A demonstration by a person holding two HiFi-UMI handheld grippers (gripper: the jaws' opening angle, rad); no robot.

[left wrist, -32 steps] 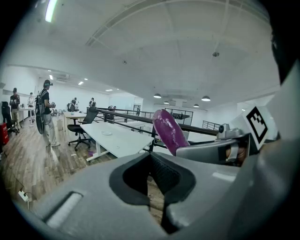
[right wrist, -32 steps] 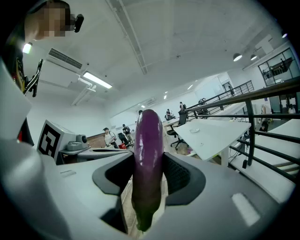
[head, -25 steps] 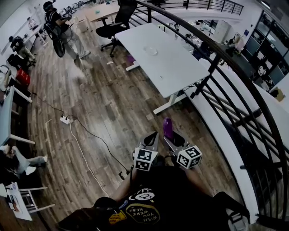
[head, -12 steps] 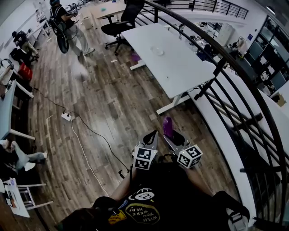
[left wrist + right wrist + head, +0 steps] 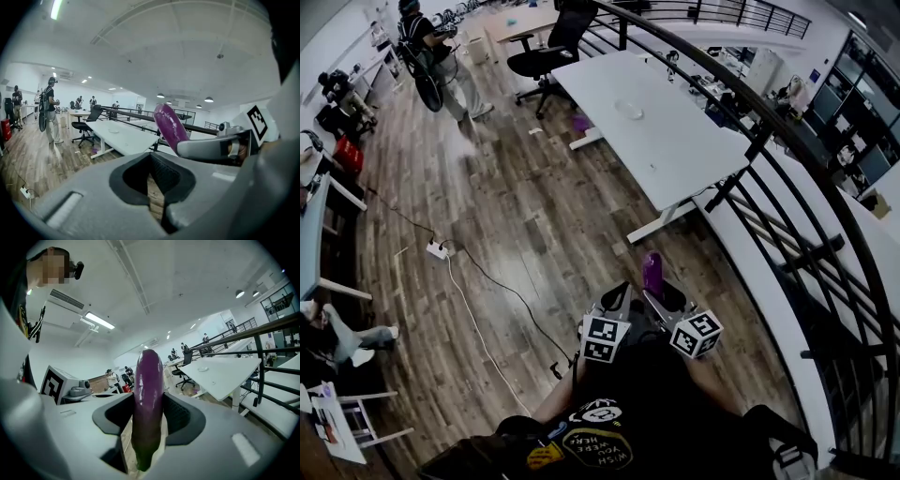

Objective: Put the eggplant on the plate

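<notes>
A purple eggplant stands upright in my right gripper, whose jaws are shut on its lower half. In the right gripper view the eggplant fills the gap between the ribbed pads. My left gripper is just to its left, shut and holding nothing. From the left gripper view the eggplant sticks up at the right. A small round plate lies on the long white table well ahead, and also shows as the plate and the plate.
A black railing curves along the right side. A power strip with cable lies on the wood floor at left. A black office chair stands beyond the table. People stand at the far left.
Both grippers have advanced together a little toward the white table, with the eggplant still held. The person at the far left has shifted slightly.
</notes>
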